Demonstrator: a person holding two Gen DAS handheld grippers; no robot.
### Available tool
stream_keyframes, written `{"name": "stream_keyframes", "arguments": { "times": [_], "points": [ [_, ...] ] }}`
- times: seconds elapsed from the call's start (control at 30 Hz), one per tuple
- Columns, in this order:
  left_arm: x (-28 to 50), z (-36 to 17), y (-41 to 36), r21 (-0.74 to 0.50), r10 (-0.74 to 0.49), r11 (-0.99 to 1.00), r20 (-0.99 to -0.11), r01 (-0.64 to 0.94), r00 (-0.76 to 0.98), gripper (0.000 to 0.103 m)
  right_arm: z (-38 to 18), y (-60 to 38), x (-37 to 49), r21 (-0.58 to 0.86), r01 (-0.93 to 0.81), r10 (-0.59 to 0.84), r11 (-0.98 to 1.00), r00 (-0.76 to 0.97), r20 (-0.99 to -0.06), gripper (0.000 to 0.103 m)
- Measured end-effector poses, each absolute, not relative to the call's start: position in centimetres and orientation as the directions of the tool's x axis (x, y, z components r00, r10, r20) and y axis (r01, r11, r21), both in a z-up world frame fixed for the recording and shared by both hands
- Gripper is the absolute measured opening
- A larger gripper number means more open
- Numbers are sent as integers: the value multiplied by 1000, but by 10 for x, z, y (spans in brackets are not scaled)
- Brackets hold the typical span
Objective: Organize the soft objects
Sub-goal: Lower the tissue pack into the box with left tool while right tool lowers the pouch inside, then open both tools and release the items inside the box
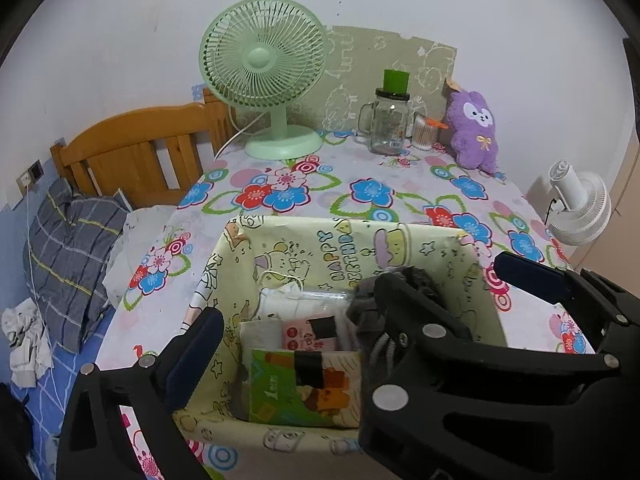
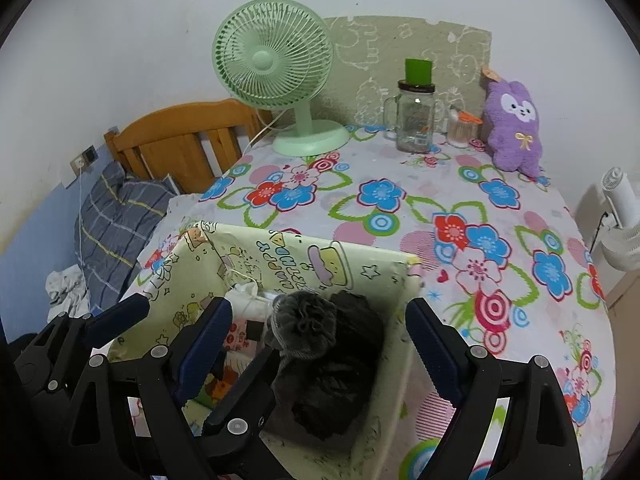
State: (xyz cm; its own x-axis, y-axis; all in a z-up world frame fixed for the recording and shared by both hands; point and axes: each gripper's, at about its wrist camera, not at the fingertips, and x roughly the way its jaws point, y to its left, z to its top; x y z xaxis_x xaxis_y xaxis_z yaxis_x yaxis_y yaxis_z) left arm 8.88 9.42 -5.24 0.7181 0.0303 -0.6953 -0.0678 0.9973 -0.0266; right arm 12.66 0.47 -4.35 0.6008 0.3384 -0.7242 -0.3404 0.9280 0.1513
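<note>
A yellow cartoon-print box (image 1: pixel 352 248) (image 2: pixel 280 252) stands at the table's near edge. It holds packets, a green booklet (image 1: pixel 296 392) and a dark grey fuzzy soft item (image 2: pixel 316 344) at its right side. My right gripper (image 2: pixel 320 340) is open over the box, its fingers either side of the grey item and not touching it. My left gripper (image 1: pixel 360 312) is open at the box's left half; the right gripper's arm crosses in front of it. A purple plush rabbit (image 1: pixel 474 132) (image 2: pixel 514 128) leans against the back wall.
A green desk fan (image 1: pixel 264 72) (image 2: pixel 276 72), a glass mug jar (image 1: pixel 388 120) (image 2: pixel 416 116) with a green lid and a small cup (image 1: pixel 424 132) stand at the back of the floral tablecloth (image 2: pixel 400 208). A bed with a wooden headboard (image 1: pixel 132 148) lies left; a white fan (image 1: pixel 576 204) stands right.
</note>
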Motion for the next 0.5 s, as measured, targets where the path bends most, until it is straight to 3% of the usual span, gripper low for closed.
{"name": "stream_keyframes", "arguments": {
  "times": [0.5],
  "points": [
    [60,-21,66,-11,35,998,-634,-55,773,103,-8,-37,91,146,-304,322,941,676,-663,91]
  ]
}}
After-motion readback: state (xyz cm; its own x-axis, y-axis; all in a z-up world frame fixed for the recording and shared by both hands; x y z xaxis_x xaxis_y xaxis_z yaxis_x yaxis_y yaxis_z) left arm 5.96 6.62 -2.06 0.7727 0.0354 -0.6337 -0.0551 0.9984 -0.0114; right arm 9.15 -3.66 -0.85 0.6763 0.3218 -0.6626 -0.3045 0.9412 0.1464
